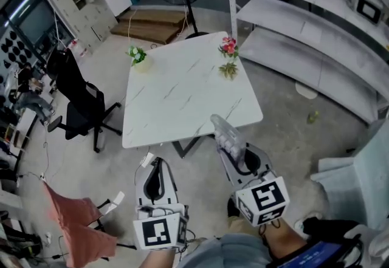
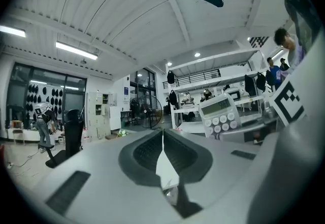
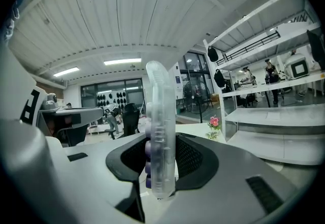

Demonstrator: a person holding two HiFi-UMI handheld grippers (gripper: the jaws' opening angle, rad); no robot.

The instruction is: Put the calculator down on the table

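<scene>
The calculator [image 1: 227,136], pale with round keys, sticks out of my right gripper [image 1: 238,152] and hangs in the air just short of the white marble table's [image 1: 182,96] near edge. In the right gripper view the calculator [image 3: 160,131] stands edge-on between the pads, with the right gripper [image 3: 161,141] shut on it. My left gripper [image 1: 156,162] is beside it on the left, below the table's near edge, with nothing in it. In the left gripper view the left gripper [image 2: 162,134] has its jaws together, and the calculator [image 2: 221,114] shows to the right with its display and keys facing this way.
On the table's far corners stand a small green plant [image 1: 138,56] and pink flowers [image 1: 229,48], with a second small plant [image 1: 229,70] near them. A black office chair [image 1: 79,103] stands left of the table, grey shelves [image 1: 304,30] run along the right, and a red cloth [image 1: 79,224] hangs at lower left.
</scene>
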